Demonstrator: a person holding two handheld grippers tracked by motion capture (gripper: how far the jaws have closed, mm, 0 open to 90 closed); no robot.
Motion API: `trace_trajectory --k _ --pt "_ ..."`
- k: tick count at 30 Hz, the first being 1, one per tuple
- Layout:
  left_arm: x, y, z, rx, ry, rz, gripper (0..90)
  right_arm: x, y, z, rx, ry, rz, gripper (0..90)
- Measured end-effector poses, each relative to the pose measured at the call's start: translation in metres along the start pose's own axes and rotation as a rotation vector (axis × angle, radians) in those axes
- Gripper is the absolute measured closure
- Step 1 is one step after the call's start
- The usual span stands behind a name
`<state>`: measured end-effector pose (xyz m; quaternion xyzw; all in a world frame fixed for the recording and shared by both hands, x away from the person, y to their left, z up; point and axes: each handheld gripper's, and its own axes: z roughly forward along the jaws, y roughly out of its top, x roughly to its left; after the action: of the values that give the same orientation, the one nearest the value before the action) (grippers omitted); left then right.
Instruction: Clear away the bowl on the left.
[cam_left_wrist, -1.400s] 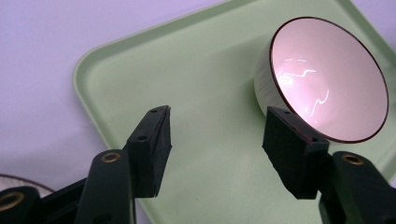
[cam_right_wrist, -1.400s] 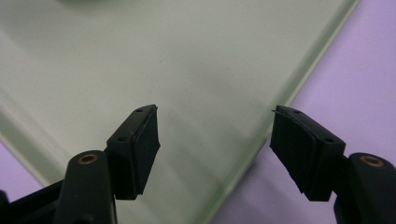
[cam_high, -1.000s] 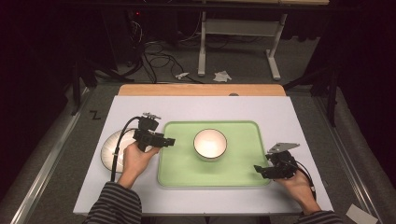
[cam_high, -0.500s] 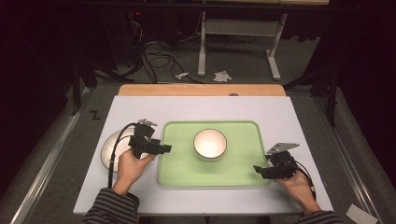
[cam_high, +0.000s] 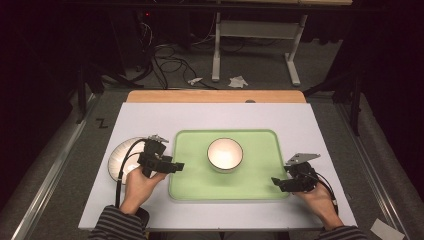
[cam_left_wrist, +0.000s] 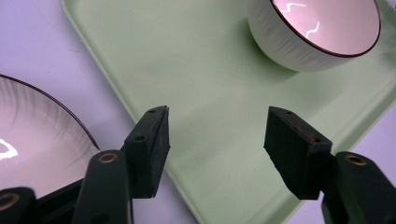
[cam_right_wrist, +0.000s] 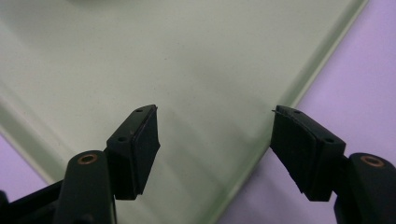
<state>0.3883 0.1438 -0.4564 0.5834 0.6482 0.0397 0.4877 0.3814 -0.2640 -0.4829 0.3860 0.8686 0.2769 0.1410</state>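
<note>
On the table's (cam_high: 150, 112) left side, close to the left edge, lies a shallow white plate (cam_high: 122, 152) with a thin dark rim and fine grey streaks running toward its middle; in the left gripper view the same plate (cam_left_wrist: 32, 135) shines under a light. No brand, label or writing can be read on any of the things. The left gripper (cam_high: 176, 166) hangs over the tray's left edge, just beside the plate, with the person's left hand (cam_high: 141, 184) behind it. Its jaws stand apart and released, with nothing between them; in the left gripper view the left gripper (cam_left_wrist: 215, 135) shows only the tray's bare green floor in the gap.

The tray (cam_high: 190, 187) is pale green with rounded corners and a low raised lip, and it sits in the middle of the table. A small white bowl (cam_high: 225, 154) stands upright on it, a little toward the far edge and well apart from both grippers. The bowl (cam_left_wrist: 317, 32) has a dark line round its rim, a ribbed outer wall and a glossy pinkish inside.

At the tray's near right corner the right gripper (cam_high: 278, 183) points in from the right hand (cam_high: 316, 199). Its jaws are also spread and empty; in the right gripper view the right gripper (cam_right_wrist: 215, 126) straddles the tray's (cam_right_wrist: 140, 56) edge.
</note>
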Motion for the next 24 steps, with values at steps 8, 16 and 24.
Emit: trace_trajectory --k 8,16,24 --pt "0.0 -0.011 0.001 0.006 0.023 0.039 40.4 0.001 0.0 -0.001 -0.007 0.0 0.0 33.8" --pt "0.0 -0.016 0.004 0.027 0.037 0.072 40.3 0.002 -0.001 -0.001 -0.009 0.001 0.002 33.8" --pt "0.002 -0.022 0.009 0.039 0.058 0.08 40.0 0.002 -0.001 0.0 -0.003 0.001 -0.003 33.8"
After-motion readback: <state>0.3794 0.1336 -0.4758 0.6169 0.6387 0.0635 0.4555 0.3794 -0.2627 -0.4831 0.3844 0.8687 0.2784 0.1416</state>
